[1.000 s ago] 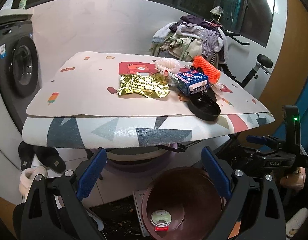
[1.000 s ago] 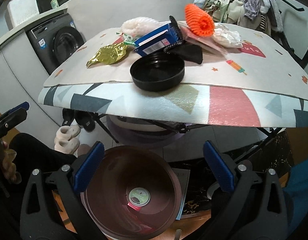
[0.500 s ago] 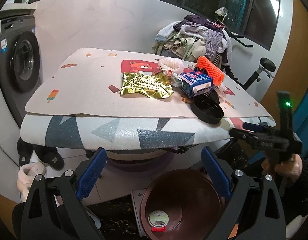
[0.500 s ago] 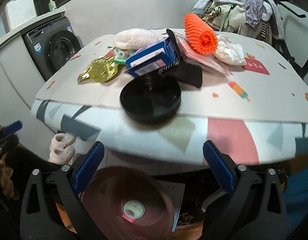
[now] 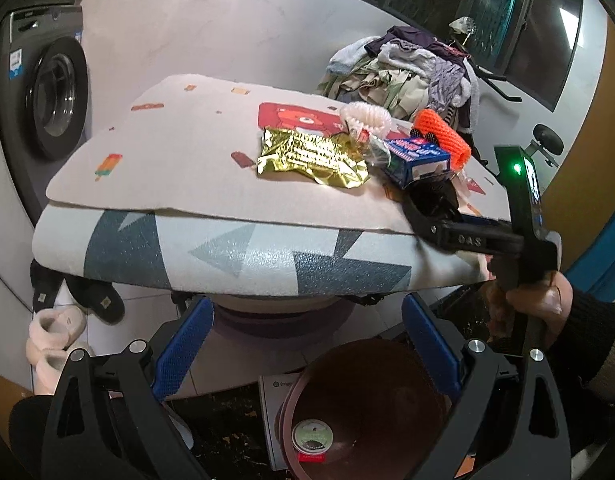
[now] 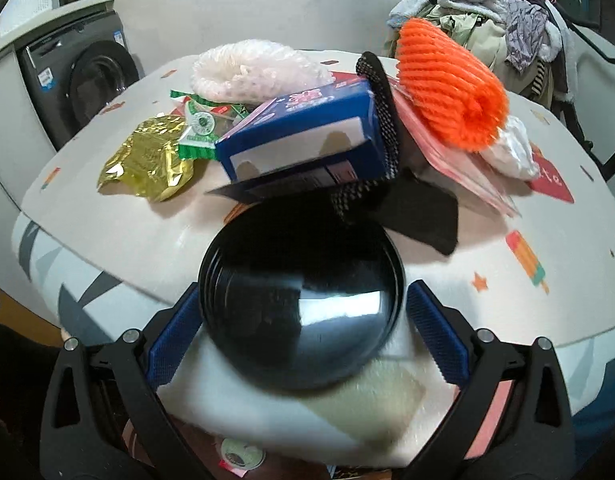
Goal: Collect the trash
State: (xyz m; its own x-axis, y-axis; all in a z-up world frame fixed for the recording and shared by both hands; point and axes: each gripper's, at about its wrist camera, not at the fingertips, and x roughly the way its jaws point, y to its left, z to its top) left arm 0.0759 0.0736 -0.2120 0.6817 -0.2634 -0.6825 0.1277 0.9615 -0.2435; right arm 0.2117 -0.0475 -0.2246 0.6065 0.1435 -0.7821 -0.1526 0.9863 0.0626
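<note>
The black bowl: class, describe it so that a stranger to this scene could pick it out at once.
Find the padded table with ice-lolly prints and its heap of trash. At the heap's near side, by the table's front edge, sits the black bowl, between the open fingers of the right gripper. It alone is round, glossy, black and empty; its neighbours are a blue carton and crumpled wrappers.

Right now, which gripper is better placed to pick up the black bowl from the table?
The right gripper. Its open fingers already flank the black bowl at the table edge. The left gripper hangs open below the table, over the brown bin, far from the bowl.
</note>
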